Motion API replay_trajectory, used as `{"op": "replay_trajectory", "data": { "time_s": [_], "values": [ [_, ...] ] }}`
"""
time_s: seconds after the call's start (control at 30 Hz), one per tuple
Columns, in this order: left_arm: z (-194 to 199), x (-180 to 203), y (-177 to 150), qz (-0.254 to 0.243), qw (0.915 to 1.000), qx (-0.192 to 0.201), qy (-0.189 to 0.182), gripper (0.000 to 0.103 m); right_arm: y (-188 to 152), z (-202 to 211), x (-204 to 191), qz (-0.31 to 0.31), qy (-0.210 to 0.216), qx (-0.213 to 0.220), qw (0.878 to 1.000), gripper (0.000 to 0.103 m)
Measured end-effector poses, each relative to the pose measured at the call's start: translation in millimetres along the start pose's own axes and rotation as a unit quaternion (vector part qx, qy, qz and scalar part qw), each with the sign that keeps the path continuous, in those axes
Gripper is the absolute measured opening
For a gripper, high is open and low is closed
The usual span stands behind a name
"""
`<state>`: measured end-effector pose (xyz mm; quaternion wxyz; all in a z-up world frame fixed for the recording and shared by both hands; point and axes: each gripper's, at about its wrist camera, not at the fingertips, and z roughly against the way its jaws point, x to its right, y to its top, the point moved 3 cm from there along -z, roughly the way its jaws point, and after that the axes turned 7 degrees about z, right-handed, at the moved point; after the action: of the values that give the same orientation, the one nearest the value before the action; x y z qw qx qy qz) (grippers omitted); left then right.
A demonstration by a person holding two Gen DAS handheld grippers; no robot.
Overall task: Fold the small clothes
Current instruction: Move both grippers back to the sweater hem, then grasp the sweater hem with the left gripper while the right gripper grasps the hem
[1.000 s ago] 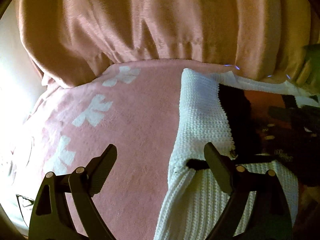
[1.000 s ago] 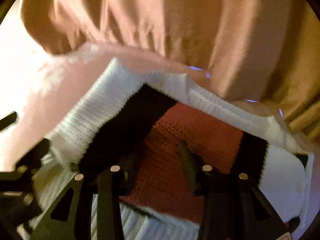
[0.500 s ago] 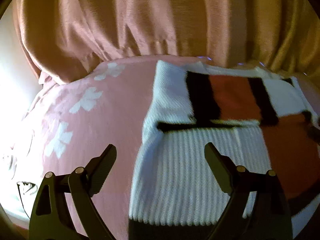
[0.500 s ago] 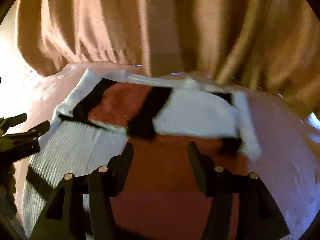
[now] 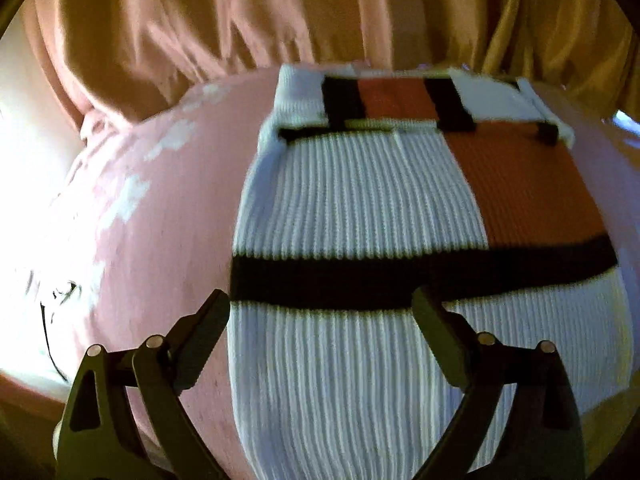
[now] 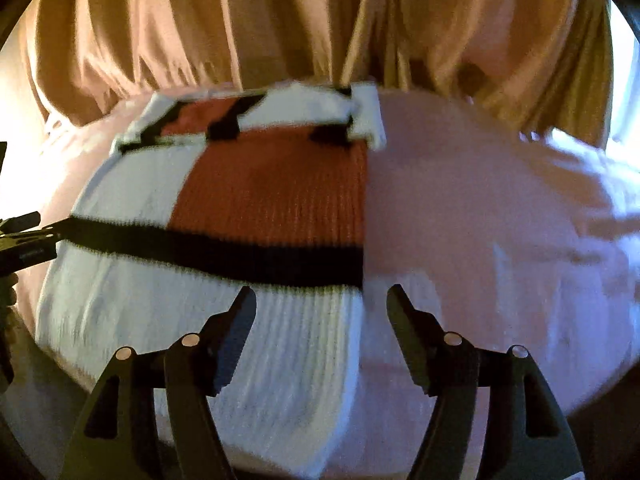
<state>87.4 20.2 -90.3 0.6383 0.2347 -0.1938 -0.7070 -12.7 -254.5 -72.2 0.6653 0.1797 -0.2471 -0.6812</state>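
Hovering with fingers spread and nothing between them, the left gripper [image 5: 320, 312] sits over the near left edge of the knit sweater [image 5: 360, 208], and the right gripper [image 6: 320, 304], likewise spread, over its near right edge. It lies flat on the pink blanket [image 6: 500, 220], bare either side. Beyond, a tan curtain [image 5: 260, 20] closes off the far edge.

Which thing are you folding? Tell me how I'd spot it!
Find the big pink blanket with pale flower shapes, spread below the tan curtain. Lying flat on it is a knitted sweater. It's the only ribbed thing there, made of white and rust-orange blocks split by thick black stripes.
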Motion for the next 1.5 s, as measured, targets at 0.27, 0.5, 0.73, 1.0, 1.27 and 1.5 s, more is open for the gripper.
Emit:
{"op": "replay_trajectory", "data": {
  "time_s": [0.27, 0.5, 0.73, 1.0, 1.27, 1.5],
  "values": [
    [-5.5, -10.3, -54.7, 0.014, 0.9981, -0.06, 0.002, 0.09, -50.5, -6.8, -9.9, -0.01, 0.015, -0.049, 0.999, 0.066],
    [-11.3, -21.2, -67.9, 0.042, 0.9968, -0.067, -0.009, 0.093, -66.8, -23.4, -12.8, -0.029, 0.023, -0.079, 0.996, 0.067],
    [-13.4, -29.6, -72.4, 0.075, 0.9938, -0.066, -0.048, 0.095, -67.9, -28.2, -8.3, -0.065, 0.044, -0.077, 0.994, 0.074],
    [-12.5, -38.8, -70.4, 0.101, 0.9918, -0.049, -0.062, 0.096, -64.7, -31.6, -13.5, -0.063, 0.04, -0.072, 0.995, 0.082],
    [-22.4, -38.6, -68.7, 0.085, 0.994, -0.054, -0.044, 0.096, -60.7, -30.2, -19.6, -0.061, 0.049, -0.061, 0.995, 0.058],
    [-14.1, -41.8, -62.4, 0.092, 0.989, -0.059, -0.1, 0.049, -56.8, -22.6, -17.4, -0.08, 0.079, -0.046, 0.993, 0.013]
  ]
}}
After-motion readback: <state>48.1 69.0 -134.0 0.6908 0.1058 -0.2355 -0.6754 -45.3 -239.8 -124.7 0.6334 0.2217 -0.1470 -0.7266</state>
